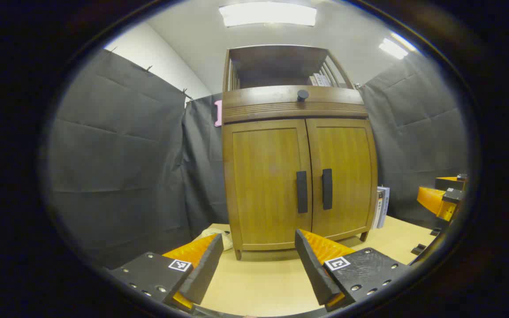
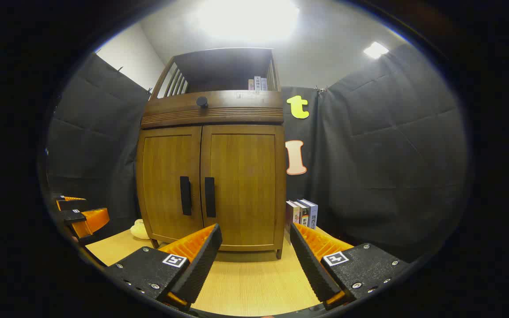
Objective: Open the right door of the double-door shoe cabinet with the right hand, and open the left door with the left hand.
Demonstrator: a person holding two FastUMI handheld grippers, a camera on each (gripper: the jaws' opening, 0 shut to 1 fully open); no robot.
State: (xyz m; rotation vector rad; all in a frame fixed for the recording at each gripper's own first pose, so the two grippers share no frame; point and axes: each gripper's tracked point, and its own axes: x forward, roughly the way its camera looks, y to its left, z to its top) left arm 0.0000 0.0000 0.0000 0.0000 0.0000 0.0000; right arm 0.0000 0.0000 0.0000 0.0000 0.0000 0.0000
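Shoe cabinet point(image 2: 212, 176) stands upright on the bench point(image 2: 245, 282), both doors closed, front facing both cameras. Right gripper point(image 2: 254, 260): fingers spread, empty, well short of the right door handle point(image 2: 210, 197), which lies ahead and slightly left. Left gripper point(image 1: 256, 265): likewise spread, left door handle point(image 1: 301, 191) ahead, a little right. Both handles are vertical bars. Which gripper is nearer is hard to judge through the fisheye.
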